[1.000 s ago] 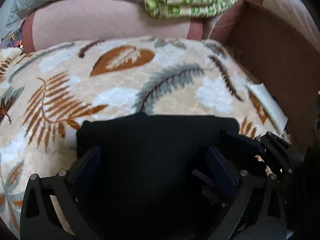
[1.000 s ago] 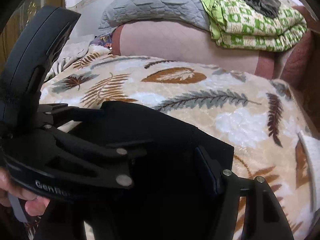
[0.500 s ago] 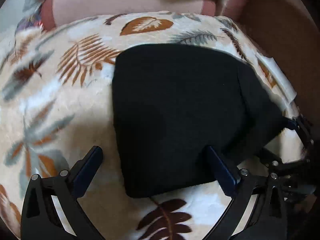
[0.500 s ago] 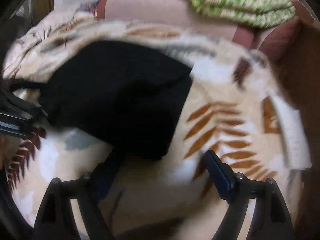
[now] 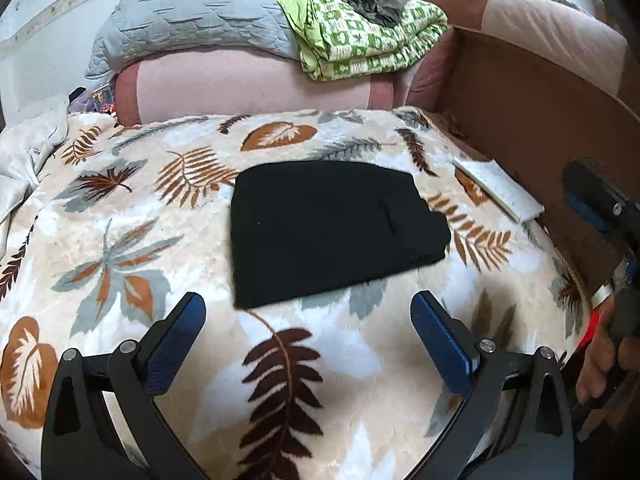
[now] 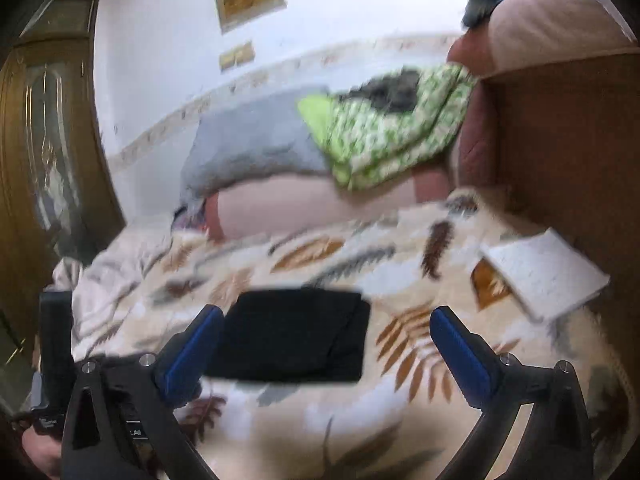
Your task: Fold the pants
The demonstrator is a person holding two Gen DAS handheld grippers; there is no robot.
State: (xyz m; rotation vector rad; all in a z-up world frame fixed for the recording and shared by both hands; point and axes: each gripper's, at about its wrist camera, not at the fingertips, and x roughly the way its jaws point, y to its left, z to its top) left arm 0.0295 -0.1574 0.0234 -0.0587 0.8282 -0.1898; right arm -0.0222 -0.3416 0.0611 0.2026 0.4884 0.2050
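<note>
Two pairs of tongs, one in each of the person's hands, hang spread wide and pinching nothing above a bed covered by a leaf-print blanket (image 5: 120, 248). The black pants (image 5: 332, 228) lie on that blanket as a compact folded rectangle, just ahead of the left tongs (image 5: 308, 328) and apart from their blue pads; from the right tongs (image 6: 326, 344) the same bundle sits ahead and toward their left finger, whose tip overlaps its edge in the picture, though contact cannot be judged. Half a second ago both tongs were close over the cloth, and a second ago the dark fabric filled the space between the fingers; now both have let go and drawn back and upward, so the whole bundle shows. That suggests the last fold is laid and the task is at or near its end, with at most some smoothing left. The bundle's edge nearest the left tongs runs slanted, and on its right side the layers step out unevenly. Beyond the pants, a grey quilt (image 5: 192, 12) and a green checked blanket (image 5: 372, 36) rest on a pink sofa back. A white booklet (image 6: 548, 276) lies ahead and right of the right tongs. The right view is smeared by motion, so the folds cannot be read there, and black cloth hides its creases in both views
</note>
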